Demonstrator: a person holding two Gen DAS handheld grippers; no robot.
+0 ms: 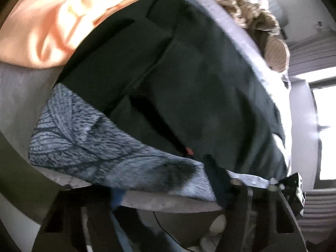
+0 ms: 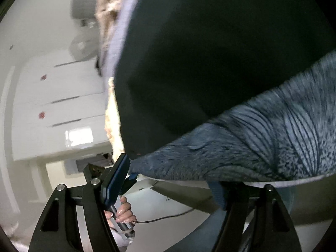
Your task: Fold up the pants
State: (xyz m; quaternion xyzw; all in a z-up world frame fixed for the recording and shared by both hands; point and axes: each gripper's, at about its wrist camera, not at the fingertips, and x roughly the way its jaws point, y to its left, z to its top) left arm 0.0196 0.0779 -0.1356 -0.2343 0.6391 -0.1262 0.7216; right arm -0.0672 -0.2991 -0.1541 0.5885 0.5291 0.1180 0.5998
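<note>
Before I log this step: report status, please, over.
Left gripper, right gripper: both open. Dark pants lie spread, not gripped. Blue-grey patterned cloth on near edge, between grippers and pants.

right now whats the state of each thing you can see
dark green pants: spread flat on the bed, partly folded, layers overlapping
blue-grey leaf-patterned cloth: lying at the bed's near edge, its edge on the pants
peach blanket: rumpled beside the pants
left gripper: at the pants' edge, open or shut unclear
right gripper: fingertips hidden under cloth
</note>
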